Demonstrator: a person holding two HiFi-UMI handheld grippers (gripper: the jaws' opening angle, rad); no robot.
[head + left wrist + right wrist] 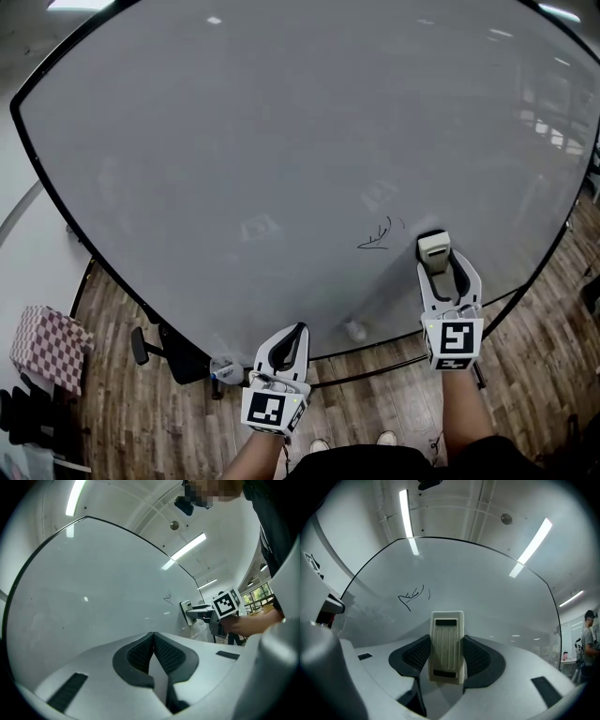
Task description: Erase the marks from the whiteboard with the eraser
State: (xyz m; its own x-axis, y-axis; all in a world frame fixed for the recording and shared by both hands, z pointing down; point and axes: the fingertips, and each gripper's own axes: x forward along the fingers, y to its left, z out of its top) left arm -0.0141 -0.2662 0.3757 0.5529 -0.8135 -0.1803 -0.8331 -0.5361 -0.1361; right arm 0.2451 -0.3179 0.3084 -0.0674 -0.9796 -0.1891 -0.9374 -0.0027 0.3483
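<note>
Whiteboard [281,141] is filling nearly the whole head view, a wide pale sheet that is almost entirely bare. I'm holding the left gripper [293,330] low, near the board's bottom edge, its jaws pressed together on nothing and doing no work. The right gripper [438,267] is reaching up to the board, clamping the cream eraser [432,247] by its two long sides, ribbed back facing the gripper's camera. The left gripper view shows the eraser sitting at the board surface, though I can't tell whether it is pressing flat on it. The marks [375,239], a thin black scribble with a small tick beside it, are lying just to the left of the eraser and slightly higher.

Risks as I'm reading them: if I'm sweeping with the eraser tilted, only one edge is wiping and streaks are surviving. Pushing hard could be twisting the eraser in the jaws. A short stroke might be missing that small tick.
</note>
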